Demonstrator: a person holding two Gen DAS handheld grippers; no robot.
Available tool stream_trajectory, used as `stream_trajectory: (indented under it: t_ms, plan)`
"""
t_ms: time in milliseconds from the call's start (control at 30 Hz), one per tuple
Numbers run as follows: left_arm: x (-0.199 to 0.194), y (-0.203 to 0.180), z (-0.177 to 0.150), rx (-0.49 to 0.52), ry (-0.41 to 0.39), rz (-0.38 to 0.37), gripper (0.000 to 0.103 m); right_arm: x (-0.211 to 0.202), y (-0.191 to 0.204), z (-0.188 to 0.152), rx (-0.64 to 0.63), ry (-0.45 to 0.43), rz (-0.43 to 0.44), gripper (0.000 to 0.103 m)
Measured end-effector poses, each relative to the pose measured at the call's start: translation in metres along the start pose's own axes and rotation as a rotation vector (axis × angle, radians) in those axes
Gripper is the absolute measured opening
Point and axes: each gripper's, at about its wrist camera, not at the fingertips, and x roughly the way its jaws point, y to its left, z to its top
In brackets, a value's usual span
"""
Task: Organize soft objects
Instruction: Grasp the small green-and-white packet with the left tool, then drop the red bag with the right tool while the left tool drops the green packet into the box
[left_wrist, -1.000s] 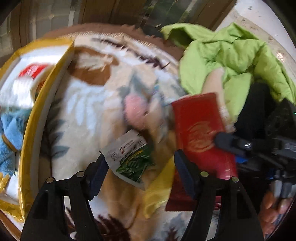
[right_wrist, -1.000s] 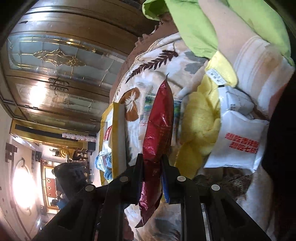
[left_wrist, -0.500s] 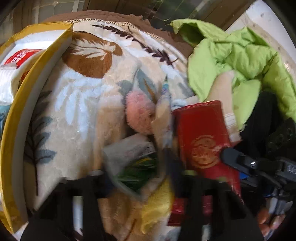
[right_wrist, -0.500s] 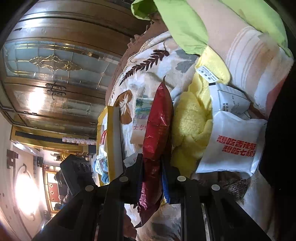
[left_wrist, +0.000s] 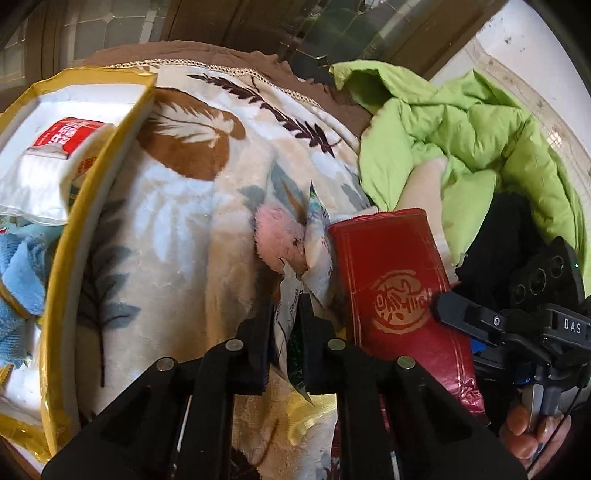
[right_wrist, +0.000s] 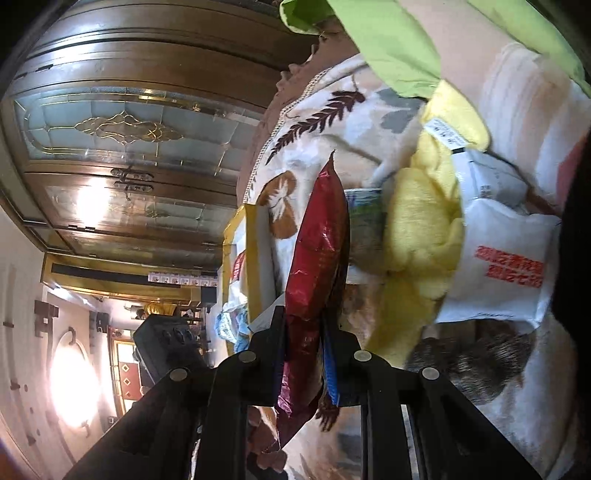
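Observation:
My left gripper (left_wrist: 285, 306) is shut on a white and green sachet (left_wrist: 289, 325), held edge-on above the leaf-patterned blanket (left_wrist: 177, 221). Right of it stands a red foil bag (left_wrist: 391, 295), and my right gripper (right_wrist: 303, 321) is shut on that red foil bag (right_wrist: 317, 251). A pink fluffy cloth (left_wrist: 279, 236) lies just beyond the sachet. A yellow towel (right_wrist: 421, 221) and a white packet with red print (right_wrist: 506, 266) lie to the right in the right wrist view. The yellow-rimmed box (left_wrist: 62, 236) at the left holds a white packet (left_wrist: 44, 166) and a blue cloth (left_wrist: 18, 280).
A lime green quilt (left_wrist: 461, 147) is bunched at the back right. A hand (left_wrist: 532, 439) grips the right tool's handle at the lower right. Wooden doors with glass panes (right_wrist: 110, 129) stand behind the blanket. A dark furry item (right_wrist: 472, 362) lies near the white packet.
My left gripper went from open beside the sachet to shut on it, and the sachet now stands edge-on. The right gripper kept its hold on the red bag.

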Motion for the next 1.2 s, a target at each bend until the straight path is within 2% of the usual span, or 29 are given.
stream_trajectory:
  t_ms: [100,200,333,500,600,767,867,967,1033,1067,1100,1200]
  plan:
    - [-0.013,0.0,0.005,0.0,-0.032,-0.01,0.01,0.005,0.008,-0.001,0.008,0.014,0.035,0.018]
    - [-0.035,0.007,0.015,0.008,-0.071,0.017,0.01,0.016,0.022,0.003,0.004,0.033,0.068,0.018]
    - [-0.069,0.034,0.037,0.016,-0.128,0.113,0.01,0.047,0.054,0.01,-0.019,0.067,0.124,0.018]
    - [-0.089,0.081,0.07,-0.004,-0.162,0.24,0.01,0.103,0.088,0.021,-0.027,0.116,0.176,0.018]
    - [-0.091,0.107,0.087,-0.023,-0.166,0.3,0.01,0.143,0.107,0.029,-0.041,0.14,0.191,0.018]
    - [-0.074,0.139,0.106,-0.022,-0.139,0.41,0.01,0.207,0.118,0.04,-0.039,0.158,0.153,0.018]
    - [-0.062,0.149,0.11,-0.012,-0.123,0.458,0.01,0.23,0.115,0.041,-0.038,0.176,0.127,0.019]
    - [-0.055,0.155,0.107,-0.031,-0.119,0.461,0.01,0.239,0.113,0.038,-0.046,0.193,0.109,0.025]
    - [-0.056,0.158,0.105,-0.037,-0.116,0.468,0.02,0.237,0.111,0.037,-0.048,0.204,0.084,0.029]
    - [-0.056,0.157,0.102,-0.034,-0.113,0.479,0.035,0.232,0.111,0.036,-0.064,0.198,0.083,0.029]
    - [-0.057,0.156,0.1,-0.032,-0.114,0.495,0.044,0.225,0.112,0.036,-0.082,0.187,0.075,0.03]
    - [-0.067,0.152,0.089,-0.029,-0.132,0.5,0.059,0.198,0.117,0.032,-0.133,0.15,0.072,0.032]
